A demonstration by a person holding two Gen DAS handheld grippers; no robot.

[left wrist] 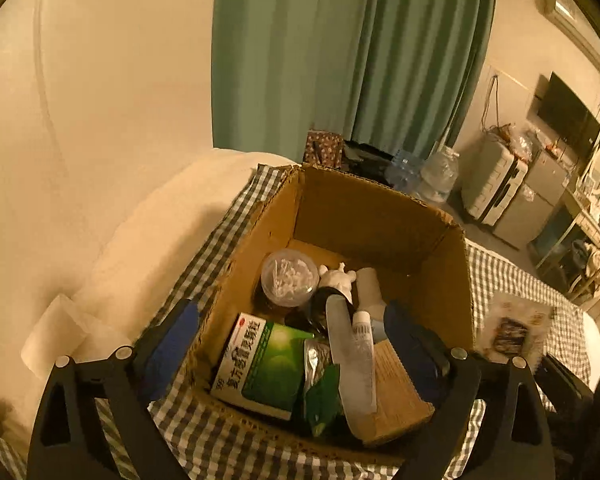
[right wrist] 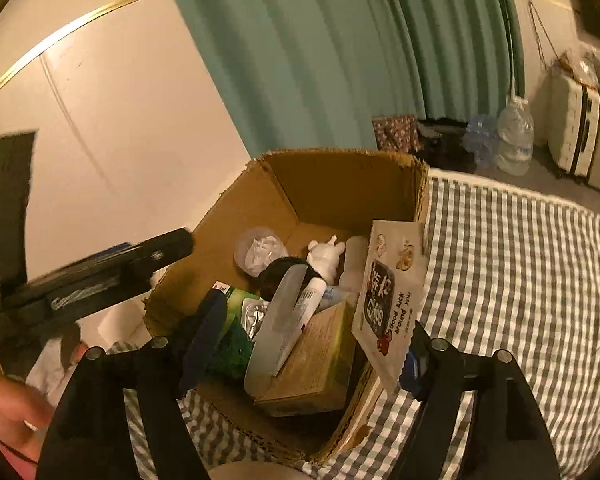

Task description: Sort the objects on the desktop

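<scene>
Hovering at the box's (right wrist: 340,184) 3 o'clock rim, your right tongs (right wrist: 312,340), spread wide, have the sachet (right wrist: 392,300) upright against one finger; left tongs (left wrist: 292,344) gape empty.

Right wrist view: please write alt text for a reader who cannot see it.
The open right gripper hangs over a cardboard box on a checked cloth. A printed packet leans at its right finger. The box holds a green carton, a tube and a white figurine.

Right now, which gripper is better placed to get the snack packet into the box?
Right. The snack packet sits at the box rim between the open jaws of the right gripper. The left gripper hovers open above the box contents, the packet off to its right.
</scene>
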